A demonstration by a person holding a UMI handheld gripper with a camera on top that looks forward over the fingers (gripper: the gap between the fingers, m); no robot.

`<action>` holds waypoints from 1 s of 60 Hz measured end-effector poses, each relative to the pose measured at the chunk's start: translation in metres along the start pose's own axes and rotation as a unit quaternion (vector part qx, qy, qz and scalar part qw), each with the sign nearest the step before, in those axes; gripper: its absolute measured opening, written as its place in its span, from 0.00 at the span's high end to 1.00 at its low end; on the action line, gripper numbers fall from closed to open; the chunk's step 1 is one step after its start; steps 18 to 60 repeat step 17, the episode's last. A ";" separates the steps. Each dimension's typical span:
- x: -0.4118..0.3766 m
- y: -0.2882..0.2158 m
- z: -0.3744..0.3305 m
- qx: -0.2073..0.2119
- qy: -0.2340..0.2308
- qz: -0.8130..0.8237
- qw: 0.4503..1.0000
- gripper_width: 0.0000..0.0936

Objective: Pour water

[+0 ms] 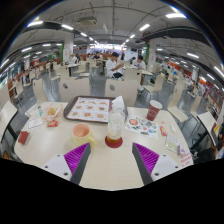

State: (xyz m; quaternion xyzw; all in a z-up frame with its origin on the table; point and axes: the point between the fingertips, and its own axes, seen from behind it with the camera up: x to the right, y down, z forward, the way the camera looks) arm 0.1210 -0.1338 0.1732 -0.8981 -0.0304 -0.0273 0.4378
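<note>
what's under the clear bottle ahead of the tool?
The clear bottle stands on a red coaster on the table, just beyond the open tool. The table beneath the coaster is covered.

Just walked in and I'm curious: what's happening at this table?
A hand-held gripper hovers over a round table, its fingers open and holding nothing. Just ahead of them stands a bottle, with an orange cup beside it. A tray lies beyond. No pouring has begun.
</note>
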 end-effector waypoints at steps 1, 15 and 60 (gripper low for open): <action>0.000 0.001 -0.004 0.001 0.001 0.000 1.000 0.09; 0.009 0.015 -0.036 -0.002 0.025 0.006 1.000 0.09; 0.011 0.016 -0.038 -0.003 0.029 0.007 1.000 0.10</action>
